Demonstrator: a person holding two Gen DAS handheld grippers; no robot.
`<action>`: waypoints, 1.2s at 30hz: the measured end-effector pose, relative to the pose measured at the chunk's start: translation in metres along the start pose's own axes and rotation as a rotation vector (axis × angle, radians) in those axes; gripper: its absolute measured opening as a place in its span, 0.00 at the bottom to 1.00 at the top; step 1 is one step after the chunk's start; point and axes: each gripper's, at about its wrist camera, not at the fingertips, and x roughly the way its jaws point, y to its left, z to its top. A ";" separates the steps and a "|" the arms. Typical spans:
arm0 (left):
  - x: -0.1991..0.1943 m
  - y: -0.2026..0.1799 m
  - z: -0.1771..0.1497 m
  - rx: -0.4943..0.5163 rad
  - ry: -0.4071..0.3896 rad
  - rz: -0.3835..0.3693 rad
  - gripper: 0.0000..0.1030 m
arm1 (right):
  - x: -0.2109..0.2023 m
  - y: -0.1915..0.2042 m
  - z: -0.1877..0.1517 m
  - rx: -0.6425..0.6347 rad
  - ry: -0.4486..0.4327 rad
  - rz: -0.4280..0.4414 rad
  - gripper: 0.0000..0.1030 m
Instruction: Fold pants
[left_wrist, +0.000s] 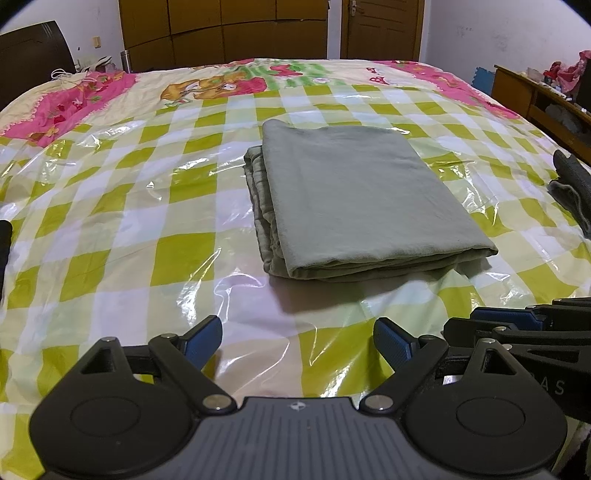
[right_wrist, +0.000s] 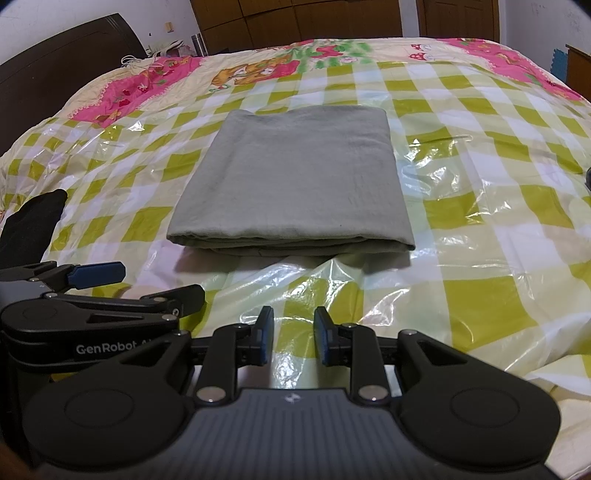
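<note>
The grey-green pants (left_wrist: 354, 199) lie folded in a flat rectangular stack on the bed's clear plastic sheet (left_wrist: 110, 206); they also show in the right wrist view (right_wrist: 291, 184). My left gripper (left_wrist: 297, 341) is wide open and empty, held near the bed's front edge, short of the pants. My right gripper (right_wrist: 293, 341) is open with a narrow gap and empty, also short of the pants. Each gripper shows at the side of the other's view: the right one (left_wrist: 517, 325) and the left one (right_wrist: 96, 291).
The bed has a green-and-white checked cover with pink cartoon print (left_wrist: 74, 99) at the far end. Dark cloth lies at the right edge (left_wrist: 572, 184) and at the left (right_wrist: 33, 221). A dark headboard (right_wrist: 55, 62), wooden wardrobe (left_wrist: 221, 33) and side shelf (left_wrist: 535, 96) surround the bed.
</note>
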 end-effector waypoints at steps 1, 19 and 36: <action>0.000 0.000 0.000 -0.001 -0.002 0.000 0.97 | 0.000 0.000 0.000 0.000 0.001 0.000 0.24; -0.001 -0.003 -0.001 0.002 -0.009 0.017 0.97 | 0.001 0.001 -0.002 -0.003 0.000 -0.017 0.24; 0.000 -0.006 -0.003 0.018 -0.010 0.040 0.97 | -0.001 0.008 -0.004 -0.019 -0.006 -0.038 0.24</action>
